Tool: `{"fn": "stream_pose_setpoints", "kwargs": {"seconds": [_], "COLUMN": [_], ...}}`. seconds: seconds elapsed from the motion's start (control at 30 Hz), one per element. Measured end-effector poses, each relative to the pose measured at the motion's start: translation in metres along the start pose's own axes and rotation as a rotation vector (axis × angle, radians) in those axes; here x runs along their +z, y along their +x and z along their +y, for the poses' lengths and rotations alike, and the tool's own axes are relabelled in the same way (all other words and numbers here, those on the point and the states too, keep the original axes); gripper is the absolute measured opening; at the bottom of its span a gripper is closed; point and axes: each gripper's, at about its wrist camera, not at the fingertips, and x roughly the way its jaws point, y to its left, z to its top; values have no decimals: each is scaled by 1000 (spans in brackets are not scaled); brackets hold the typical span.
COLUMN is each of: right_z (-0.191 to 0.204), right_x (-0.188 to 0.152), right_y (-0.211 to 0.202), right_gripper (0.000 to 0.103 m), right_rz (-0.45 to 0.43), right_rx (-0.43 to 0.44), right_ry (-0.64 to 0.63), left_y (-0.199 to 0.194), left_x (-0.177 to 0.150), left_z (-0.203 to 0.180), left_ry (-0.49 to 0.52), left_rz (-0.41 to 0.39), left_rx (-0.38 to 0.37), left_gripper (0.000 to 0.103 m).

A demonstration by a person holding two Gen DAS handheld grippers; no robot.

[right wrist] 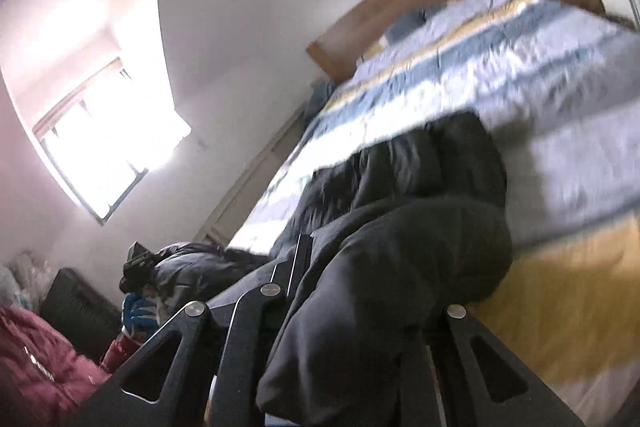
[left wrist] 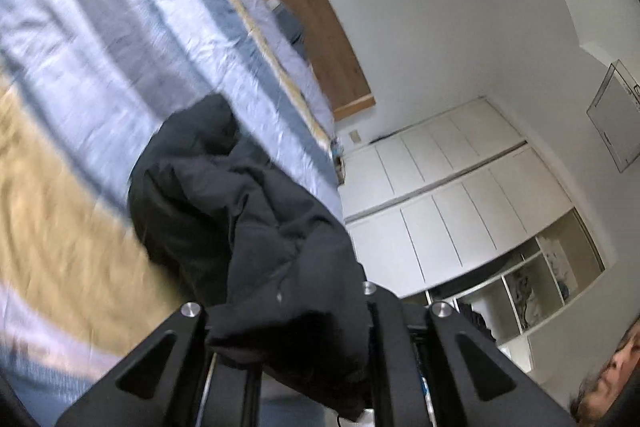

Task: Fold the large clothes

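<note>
Striped in pale lilac, slate blue and mustard, the quilted bedspread (left wrist: 120, 39) covers the wide bed and fills most of both wrist views, with a wooden headboard (left wrist: 304, 7) against the white wall behind it. Next in size is the task's thing, a bulky black padded garment (left wrist: 240, 211), which hangs bunched over the bed with its lower folds trailing toward the bedspread; whether they touch it cannot be told through the blur. One edge of this garment sits in the left gripper (left wrist: 296, 339), whose jaws are closed tight on the dark cloth. Another bundle of the same black fabric lies in the right gripper (right wrist: 352, 311), likewise clamped down on it with no gap showing. Off to the side in the right view lie a maroon jacket (right wrist: 36, 359) and another dark puffy garment (right wrist: 200, 263).

The step in hand looks like lifting and spreading the garment before the first fold. To do it well, I judge both grips should stay firm while the hands draw apart until the held edge runs taut and level, letting the bulk drop free of its own creases. Lowering it flat onto the bed only once the cloth hangs evenly should keep the fold square; slippery padding could slide if either grip slackens.
</note>
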Motion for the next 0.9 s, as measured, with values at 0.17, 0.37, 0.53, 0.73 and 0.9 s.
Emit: {"fn": "stream_pose_setpoints", "kwargs": {"seconds": [0.17, 0.37, 0.53, 0.73, 0.9], "right_z": [-5, -39, -91, -149, -202], "right_x": [65, 126, 166, 184, 176], "right_y": [28, 83, 149, 223, 281], "right_gripper": [13, 15, 16, 17, 16], "right_rz": [-70, -122, -165, -170, -88], "right_rx": [-42, -101, -246, -433, -525], "right_ry": [14, 137, 257, 305, 335], "left_y": [52, 141, 222, 313, 369], "left_x": [71, 154, 207, 235, 228], "left_z": [-24, -17, 21, 94, 157], "left_ry": [34, -29, -59, -20, 12], "left_rz": [-24, -38, -56, -57, -1], "left_rx": [-12, 45, 187, 435, 530], "left_gripper": [9, 9, 10, 13, 13]}}
